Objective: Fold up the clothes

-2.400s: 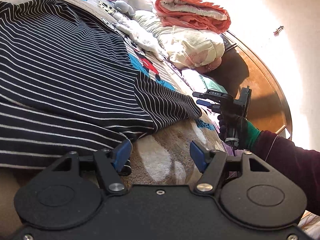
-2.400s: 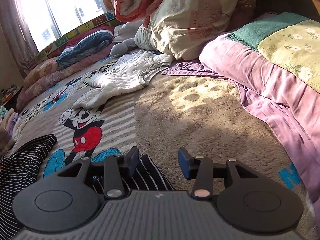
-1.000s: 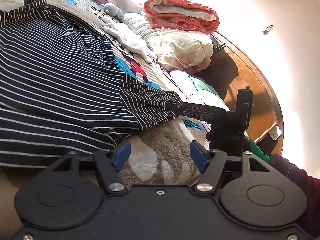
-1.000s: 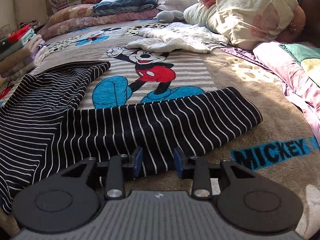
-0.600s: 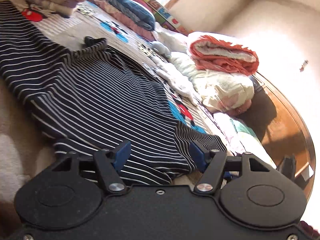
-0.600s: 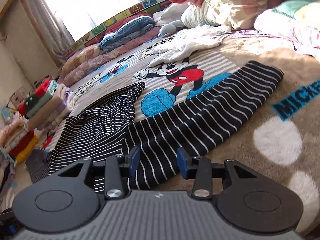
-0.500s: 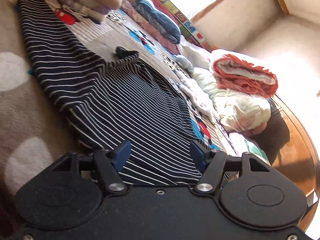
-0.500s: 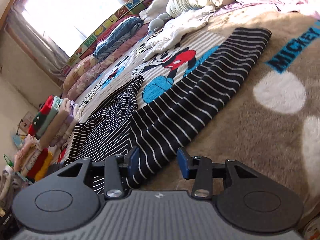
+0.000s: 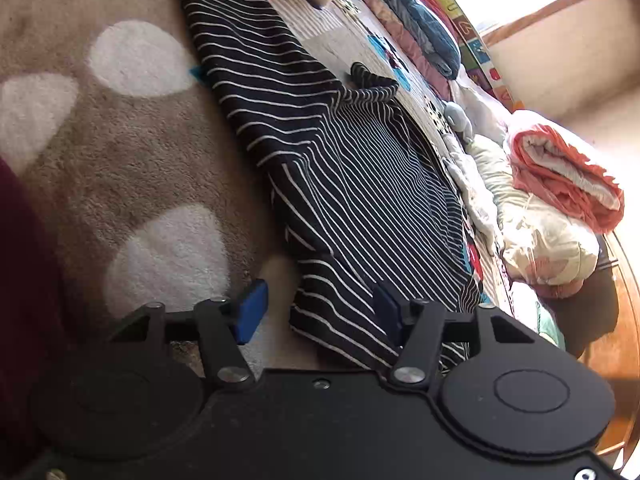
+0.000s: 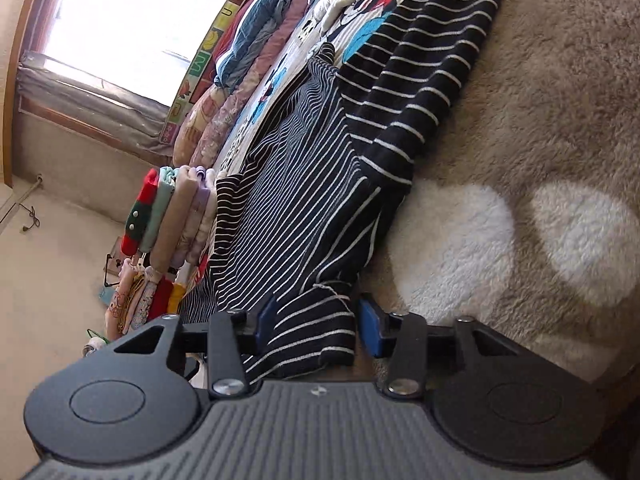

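Observation:
A black top with thin white stripes [image 9: 344, 184] lies spread on the brown fleece blanket [image 9: 120, 168]. My left gripper [image 9: 318, 312] is open, its jaws straddling the garment's bottom left corner. In the right wrist view the same striped top [image 10: 304, 184] runs away from me, one sleeve stretched up to the right. My right gripper [image 10: 316, 326] is open with the garment's bottom right corner lying between its blue pads [image 10: 370, 326], not clamped.
A stack of folded clothes [image 10: 172, 204] stands at the garment's far left side. Rolled bedding, a pillow [image 9: 536, 236] and an orange blanket [image 9: 560, 176] lie beyond the top. A white garment [image 9: 472, 184] lies past the striped one. A wooden headboard [image 9: 624, 320] is at right.
Both grippers have swung down to the garment's bottom hem, one at each corner. The hem corner now lies between the right gripper's jaws. The left gripper's view has tilted toward the blanket.

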Demonstrator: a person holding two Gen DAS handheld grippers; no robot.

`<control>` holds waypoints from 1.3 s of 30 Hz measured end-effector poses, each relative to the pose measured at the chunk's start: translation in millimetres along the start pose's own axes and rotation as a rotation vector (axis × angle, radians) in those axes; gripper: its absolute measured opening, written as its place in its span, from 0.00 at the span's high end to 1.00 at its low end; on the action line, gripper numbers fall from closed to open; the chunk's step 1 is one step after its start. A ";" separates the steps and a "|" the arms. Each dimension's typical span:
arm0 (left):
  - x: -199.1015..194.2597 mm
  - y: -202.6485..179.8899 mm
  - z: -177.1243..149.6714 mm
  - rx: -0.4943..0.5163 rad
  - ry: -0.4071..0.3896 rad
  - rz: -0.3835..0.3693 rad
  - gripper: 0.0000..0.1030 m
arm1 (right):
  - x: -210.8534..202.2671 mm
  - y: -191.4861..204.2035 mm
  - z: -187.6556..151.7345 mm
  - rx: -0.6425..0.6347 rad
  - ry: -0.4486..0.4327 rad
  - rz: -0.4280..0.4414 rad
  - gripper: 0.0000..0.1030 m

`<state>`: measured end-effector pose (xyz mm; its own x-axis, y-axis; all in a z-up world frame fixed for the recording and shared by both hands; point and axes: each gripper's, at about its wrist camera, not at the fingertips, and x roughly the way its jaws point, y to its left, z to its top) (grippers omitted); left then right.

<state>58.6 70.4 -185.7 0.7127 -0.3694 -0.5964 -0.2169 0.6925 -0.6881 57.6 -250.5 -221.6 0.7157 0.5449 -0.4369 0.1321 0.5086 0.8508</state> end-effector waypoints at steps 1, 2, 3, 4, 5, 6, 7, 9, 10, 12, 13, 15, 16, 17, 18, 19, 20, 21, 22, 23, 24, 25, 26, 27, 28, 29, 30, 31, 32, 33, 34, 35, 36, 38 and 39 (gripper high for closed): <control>3.8 -3.7 -2.7 0.040 0.005 0.006 0.90 | 1.5 -2.0 -1.3 0.006 0.006 -0.008 0.85; 6.2 -5.8 -4.9 0.057 0.014 0.018 0.90 | 2.6 -2.3 -2.7 -0.004 0.011 -0.014 0.89; 2.1 -7.1 -5.8 0.057 0.017 0.013 0.90 | 2.6 0.2 -3.4 -0.033 0.015 -0.020 0.90; -2.0 -8.5 -6.7 0.056 0.019 0.009 0.91 | 0.0 4.5 -2.5 -0.055 0.015 -0.022 0.90; -5.5 -9.5 -7.7 0.056 0.023 0.007 0.91 | -4.3 9.6 -0.9 -0.067 0.012 -0.022 0.90; -5.0 -8.2 -9.0 0.061 0.039 0.024 0.91 | -7.2 10.2 -0.6 -0.068 0.014 -0.023 0.90; -4.2 -6.5 -10.3 0.063 0.054 0.040 0.91 | -8.6 6.0 -1.6 -0.058 0.022 -0.026 0.90; 2.5 0.7 -13.4 0.052 0.070 0.058 0.90 | -11.4 -2.4 -3.5 -0.039 0.038 -0.032 0.92; 0.4 -0.5 -12.8 0.048 0.073 0.058 0.88 | -12.8 -6.6 -4.5 -0.029 0.046 -0.035 0.95; -4.1 -3.3 -11.1 0.041 0.077 0.057 0.87 | -15.7 -1.5 -5.9 -0.060 0.048 -0.051 0.94; -8.3 -7.4 -8.6 0.050 0.066 0.049 0.84 | -17.8 2.8 -6.2 -0.080 0.047 -0.057 0.91; -16.6 -15.6 -3.6 0.067 0.045 0.035 0.76 | -26.4 5.7 -6.0 -0.084 0.038 -0.046 0.88; -20.8 -19.7 -1.1 0.075 0.035 0.028 0.73 | -31.0 5.4 -5.5 -0.079 0.031 -0.037 0.87; -25.0 -23.7 1.4 0.084 0.024 0.021 0.72 | -36.0 5.1 -4.8 -0.078 0.017 -0.034 0.86; -29.2 -27.8 3.9 0.092 0.013 0.014 0.72 | -41.4 5.3 -3.3 -0.082 -0.003 -0.031 0.86; -33.3 -31.9 6.4 0.101 0.003 0.006 0.71 | -46.6 6.0 -1.0 -0.089 -0.023 -0.025 0.86; -37.5 -36.0 9.0 0.109 -0.008 -0.001 0.67 | -51.0 6.9 1.7 -0.093 -0.042 -0.021 0.86; -41.4 -40.3 11.9 0.118 -0.019 -0.008 0.62 | -53.9 8.8 5.8 -0.099 -0.058 -0.013 0.86; -43.2 -45.9 18.0 0.130 -0.033 -0.016 0.58 | -55.6 11.9 10.5 -0.112 -0.070 -0.003 0.85; -44.1 -51.1 24.5 0.142 -0.046 -0.020 0.57 | -56.5 16.5 15.1 -0.132 -0.078 0.005 0.84; -44.8 -55.9 31.3 0.152 -0.060 -0.024 0.57 | -56.9 21.7 20.0 -0.156 -0.084 0.013 0.81; -44.4 -59.0 39.5 0.153 -0.072 -0.026 0.57 | -56.7 26.9 25.2 -0.176 -0.089 0.021 0.78; -44.0 -62.0 47.7 0.153 -0.084 -0.028 0.57 | -55.8 31.7 30.5 -0.190 -0.092 0.030 0.75; -43.2 -64.7 56.1 0.152 -0.096 -0.029 0.56 | -54.5 36.4 36.2 -0.203 -0.094 0.037 0.68; -40.1 -64.9 65.7 0.140 -0.102 -0.026 0.56 | -52.6 41.5 42.6 -0.218 -0.097 0.043 0.59; -37.0 -65.1 75.3 0.129 -0.109 -0.023 0.56 | -50.4 46.0 49.0 -0.232 -0.098 0.048 0.56; -33.5 -65.2 84.9 0.117 -0.114 -0.019 0.56 | -47.2 50.2 56.0 -0.244 -0.099 0.048 0.52; -27.7 -64.9 94.0 0.106 -0.112 -0.015 0.54 | -43.3 54.9 63.7 -0.255 -0.101 0.047 0.51; -21.7 -64.6 103.1 0.096 -0.111 -0.010 0.54 | -38.8 58.4 71.8 -0.261 -0.104 0.045 0.51; -14.3 -65.0 111.5 0.091 -0.112 0.000 0.54 | -33.6 60.8 80.3 -0.263 -0.106 0.043 0.50; -5.9 -65.7 120.1 0.088 -0.110 0.005 0.54 | -27.8 62.3 89.0 -0.263 -0.109 0.040 0.49; 2.4 -66.4 128.8 0.086 -0.107 0.009 0.54 | -21.5 62.8 97.9 -0.261 -0.111 0.037 0.48; 11.0 -67.1 137.4 0.084 -0.105 0.013 0.54 | -14.9 63.0 107.2 -0.260 -0.114 0.033 0.47; 30.2 -68.2 154.3 0.079 -0.099 0.016 0.54 | -0.4 63.2 126.7 -0.263 -0.121 0.020 0.47; 39.8 -68.8 162.7 0.077 -0.096 0.017 0.54 | 6.8 63.5 136.3 -0.265 -0.125 0.015 0.47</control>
<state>210.4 108.9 -94.8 0.7709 -0.2988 -0.5626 -0.1800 0.7450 -0.6423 164.3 -305.4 -130.8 0.7972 0.4760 -0.3712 -0.0512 0.6660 0.7442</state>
